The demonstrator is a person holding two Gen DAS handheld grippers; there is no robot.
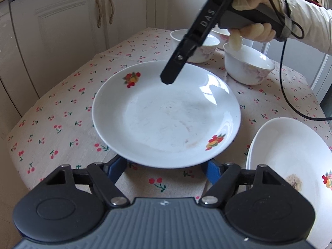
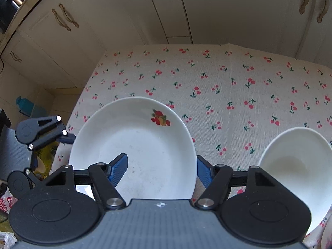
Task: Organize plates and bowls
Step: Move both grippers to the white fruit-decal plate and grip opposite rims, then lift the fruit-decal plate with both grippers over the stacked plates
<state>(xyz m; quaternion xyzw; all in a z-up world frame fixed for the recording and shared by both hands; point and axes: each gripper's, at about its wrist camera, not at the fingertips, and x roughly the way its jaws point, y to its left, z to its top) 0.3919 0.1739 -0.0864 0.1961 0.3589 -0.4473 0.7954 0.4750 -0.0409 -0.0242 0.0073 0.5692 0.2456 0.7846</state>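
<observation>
A white plate (image 1: 166, 114) with fruit prints lies in the middle of the cherry-print tablecloth (image 1: 62, 108). My left gripper (image 1: 165, 169) stands open at its near rim. Both blue fingers (image 1: 116, 170) reach under the rim, which hides their tips. In the right wrist view the same plate (image 2: 145, 155) sits in my right gripper (image 2: 161, 161). There the left finger lies on the inside of the plate and the right finger (image 2: 204, 172) is against the outside of its rim. The right gripper's black finger (image 1: 172, 70) comes down over the far rim.
A stack of white plates (image 1: 290, 155) sits at the right, the top one soiled. White bowls (image 1: 249, 64) (image 1: 197, 47) stand behind the plate, and one bowl (image 2: 294, 166) is just right of my right gripper. A gloved hand (image 1: 255, 33) and a black cable (image 1: 284, 83) hang over them. Cream cabinets (image 1: 72, 20) border the table.
</observation>
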